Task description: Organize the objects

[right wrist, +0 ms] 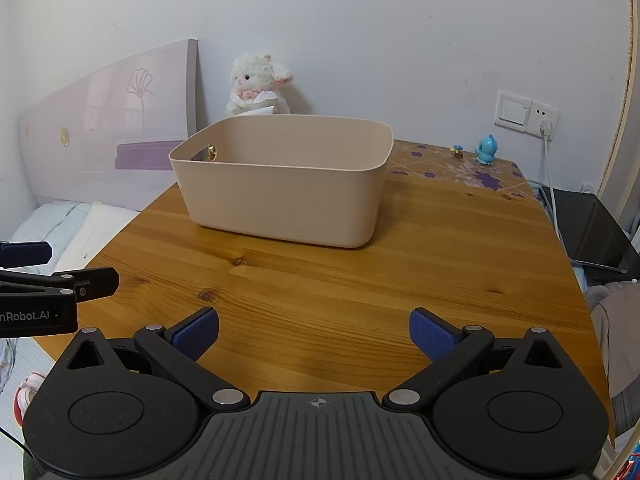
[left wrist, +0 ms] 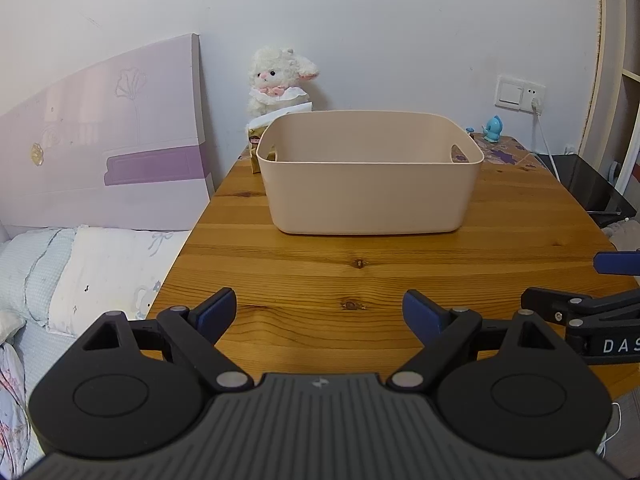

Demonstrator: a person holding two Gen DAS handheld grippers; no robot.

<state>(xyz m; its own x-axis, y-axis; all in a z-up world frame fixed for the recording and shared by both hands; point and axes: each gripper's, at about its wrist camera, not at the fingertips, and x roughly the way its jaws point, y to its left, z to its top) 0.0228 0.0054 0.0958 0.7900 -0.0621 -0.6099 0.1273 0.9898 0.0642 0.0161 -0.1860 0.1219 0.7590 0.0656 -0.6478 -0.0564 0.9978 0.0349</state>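
Objects for organizing are seen only toward the far edge of the surface (left wrist: 320, 272): a white plush lamb (left wrist: 276, 80) at the far left corner, a small gold-wrapped item (left wrist: 256, 148) just behind the bin's left wall, and a blue figurine (left wrist: 493, 128) with a tiny mushroom-like piece (right wrist: 457, 151) near the far right corner. A beige bin (left wrist: 370, 172) is set in the middle of the surface, toward the far edge; as far as its interior can be seen, nothing is inside, though its floor is hidden by the near wall. The left hand-held gripper (left wrist: 318, 312) is held over the near edge with its jaws apart and nothing between them. The right hand-held gripper (right wrist: 314, 332) is held beside it, also spread wide and empty. Judged from this, the task is at its start: nothing is gripped, nothing appears placed in the bin, and all picking and placing is left.
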